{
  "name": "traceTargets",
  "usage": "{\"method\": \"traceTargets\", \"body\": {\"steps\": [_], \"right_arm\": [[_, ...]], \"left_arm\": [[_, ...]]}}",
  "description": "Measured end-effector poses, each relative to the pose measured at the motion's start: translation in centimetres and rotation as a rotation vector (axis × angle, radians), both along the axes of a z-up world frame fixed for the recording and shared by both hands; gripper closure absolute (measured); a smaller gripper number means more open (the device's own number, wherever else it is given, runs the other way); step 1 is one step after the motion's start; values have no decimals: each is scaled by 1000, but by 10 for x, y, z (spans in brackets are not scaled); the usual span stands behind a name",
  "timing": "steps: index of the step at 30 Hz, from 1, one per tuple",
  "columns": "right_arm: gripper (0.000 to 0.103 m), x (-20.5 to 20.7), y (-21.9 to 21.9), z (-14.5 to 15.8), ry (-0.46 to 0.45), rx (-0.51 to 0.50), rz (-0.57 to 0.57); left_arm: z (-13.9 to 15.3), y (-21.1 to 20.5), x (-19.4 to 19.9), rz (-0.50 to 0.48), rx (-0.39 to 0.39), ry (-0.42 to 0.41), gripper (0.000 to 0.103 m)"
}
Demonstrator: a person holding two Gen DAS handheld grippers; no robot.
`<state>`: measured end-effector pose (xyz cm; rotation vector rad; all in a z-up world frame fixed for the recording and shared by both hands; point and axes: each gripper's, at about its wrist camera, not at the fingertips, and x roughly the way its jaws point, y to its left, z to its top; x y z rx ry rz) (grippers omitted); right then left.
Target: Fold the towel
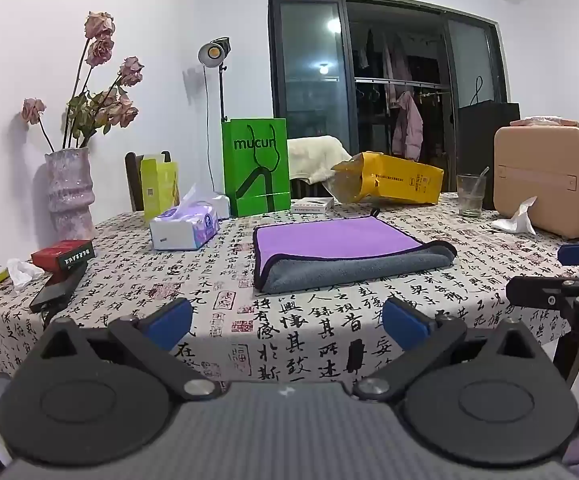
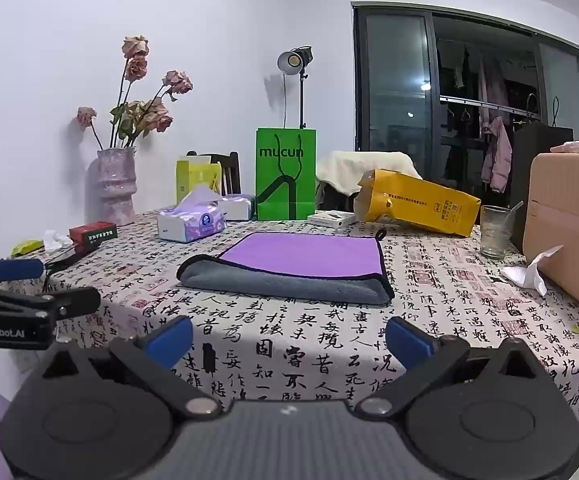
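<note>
White walls and a dark glass door back a table point(image 1: 193, 280) under a cloth printed with black characters. Largest on it is the tan case point(image 1: 545, 184) at the far right, then the green bag point(image 1: 255, 166), the tipped yellow bag point(image 2: 421, 208), the vase point(image 1: 69, 192) of dried roses and the tissue box point(image 2: 191, 224).

Mid-table lies the towel point(image 2: 289, 268) — purple face up, grey underside showing along its near edge, already doubled over. It looks to need another fold or none.

Both tools hang at the near table edge, well short of the towel. The left gripper point(image 1: 287, 322) has its fingers spread wide and empty; the right gripper point(image 2: 289, 338) likewise.

Risks, as I judge them: a pinch that catches only the top layer would peel the fold apart, or snag the tablecloth and drag it. A wide sweep rightward could clip the glass point(image 2: 495, 232).

Bare cloth lies in front of the towel and on both sides — room enough; the back edge is crowded.
</note>
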<state>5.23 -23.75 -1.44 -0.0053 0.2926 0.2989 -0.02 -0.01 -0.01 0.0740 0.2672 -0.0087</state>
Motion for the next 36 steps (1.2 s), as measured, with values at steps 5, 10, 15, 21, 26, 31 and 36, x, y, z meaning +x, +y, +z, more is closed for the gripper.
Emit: {"method": "traceTargets", "body": {"steps": [5,10,15,21,26,31,36], "right_arm": [[0,-1,0,0,0,1,2],[0,2,-2,-4,9,0,2],[0,0,-2,-3,14,-1,2],[0,0,-1,-3,19,0,0],[0,0,0,-2,26,4,-5],[0,0,-2,-2,28,6,-11],[0,1,-2,-3,30,4,-8]], "left_arm": [[0,0,0,-2,-3,7,0],[-5,1,2,-9,-5,9,0],[-4,-2,1,-10,-4,9,0],[-3,-2,2,-11,-5,10,0],[-2,-4,1,-16,-3,10,0],[-1,-5,2,-18,-3,9,0],[-2,-4,2,-18,-4,8,0]]}}
